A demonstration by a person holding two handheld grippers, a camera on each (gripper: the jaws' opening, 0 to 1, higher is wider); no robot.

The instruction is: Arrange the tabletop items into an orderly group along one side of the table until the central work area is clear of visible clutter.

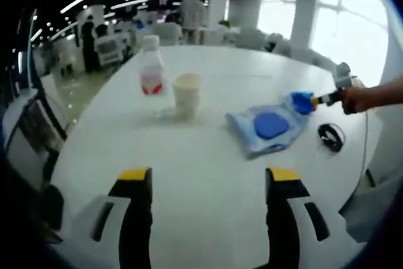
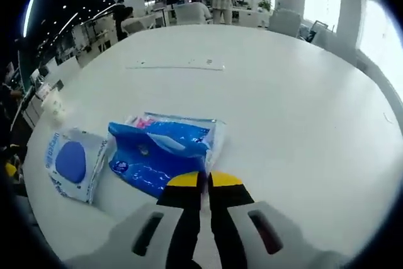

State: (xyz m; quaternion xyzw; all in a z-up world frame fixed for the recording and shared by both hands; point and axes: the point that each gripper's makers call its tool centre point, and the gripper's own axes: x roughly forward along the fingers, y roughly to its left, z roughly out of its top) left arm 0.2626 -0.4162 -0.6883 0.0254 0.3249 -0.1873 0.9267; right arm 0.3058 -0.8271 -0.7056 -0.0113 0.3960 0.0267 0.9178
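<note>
1. A shiny blue packet [image 2: 157,155] is lying crumpled on the white bench [image 2: 289,105], just ahead of the right tongs [image 2: 204,181], and a flat pale-blue pack with a round blue patch [image 2: 72,162] is sitting beside it to the left.
2. The right tongs are pinching the blue packet's near edge, yellow tips pressed nearly together.
3. The left tongs [image 1: 208,176] are hovering wide apart over bare bench, gripping nothing.
4. Ahead of the left tongs, a bottle with a red label [image 1: 151,67] and a paper cup [image 1: 187,94] are standing close together; a small black ring-like object [image 1: 331,135] is lying to the right.
</note>
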